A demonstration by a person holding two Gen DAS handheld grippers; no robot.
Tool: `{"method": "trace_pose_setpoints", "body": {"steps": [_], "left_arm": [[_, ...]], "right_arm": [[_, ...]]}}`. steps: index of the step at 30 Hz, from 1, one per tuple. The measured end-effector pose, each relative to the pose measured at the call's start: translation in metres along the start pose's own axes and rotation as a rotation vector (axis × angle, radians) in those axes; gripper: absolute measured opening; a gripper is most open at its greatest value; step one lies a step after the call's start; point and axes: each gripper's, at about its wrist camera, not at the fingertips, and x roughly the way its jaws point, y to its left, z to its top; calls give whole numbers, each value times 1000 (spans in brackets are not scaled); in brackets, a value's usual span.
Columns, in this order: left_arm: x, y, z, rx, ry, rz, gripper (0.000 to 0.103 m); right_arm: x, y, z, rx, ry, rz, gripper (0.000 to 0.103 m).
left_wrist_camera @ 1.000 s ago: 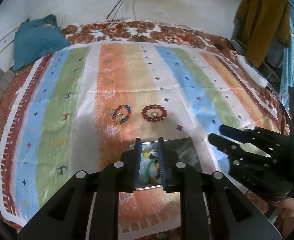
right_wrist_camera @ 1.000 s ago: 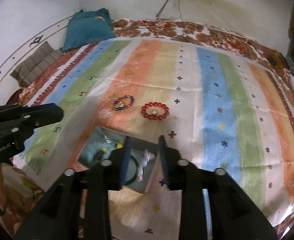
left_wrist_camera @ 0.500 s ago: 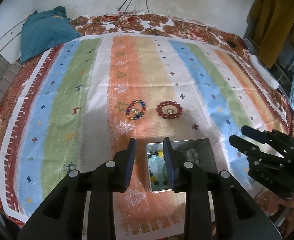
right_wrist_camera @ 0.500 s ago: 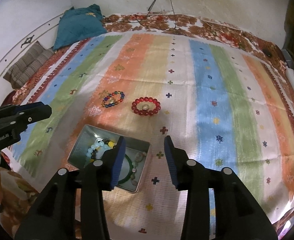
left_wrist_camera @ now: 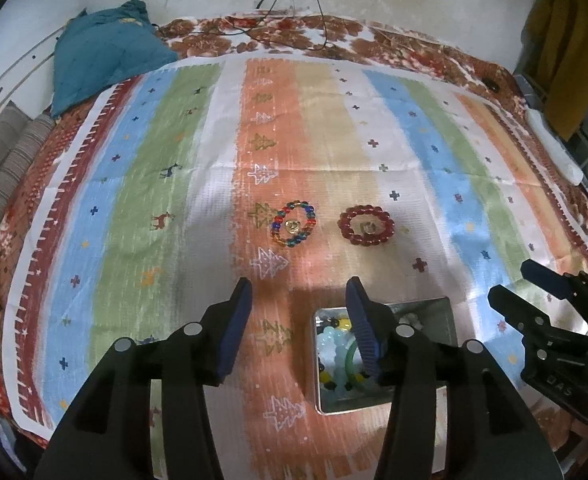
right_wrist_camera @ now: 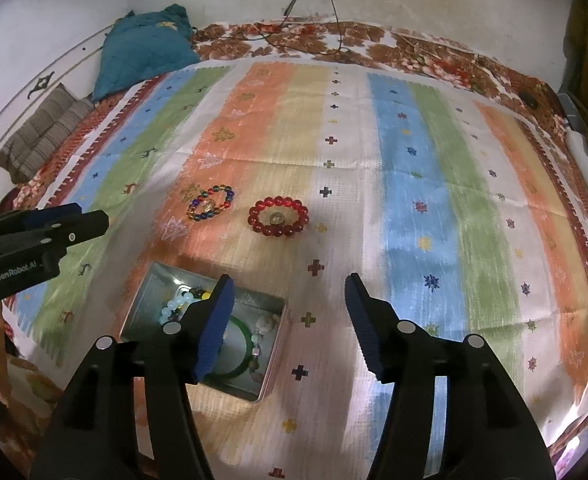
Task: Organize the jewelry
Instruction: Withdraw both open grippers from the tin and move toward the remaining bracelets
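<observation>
A metal tin lies on the striped cloth and holds several bracelets, among them a green bangle and pale blue beads. A multicoloured bead bracelet and a red bead bracelet lie on the cloth beyond the tin, each with a ring inside. My left gripper is open and empty above the tin's left edge. My right gripper is open and empty above the tin's right side.
The striped cloth covers a bed with a floral sheet. A teal pillow and a folded grey striped cloth lie at the back left. A wall with hanging cables stands behind.
Both grippers have opened wide and risen away from the tin. The bracelets and tin have stayed in place.
</observation>
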Motion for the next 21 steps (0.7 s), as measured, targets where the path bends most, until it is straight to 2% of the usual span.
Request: {"method": "trace_pose_setpoints", "body": {"steps": [2, 7, 12, 21], "left_arm": [[3, 0, 3, 4, 6, 7, 51], [15, 2, 13, 5, 29, 23, 54], [26, 2, 20, 12, 43, 33, 55], [47, 5, 33, 16, 74, 63, 63]], "right_arm": [[2, -1, 2, 4, 4, 1, 66], [10, -5, 8, 12, 24, 1, 70], [24, -11, 16, 16, 55, -11, 70], [49, -21, 28, 29, 100, -24, 71]]}}
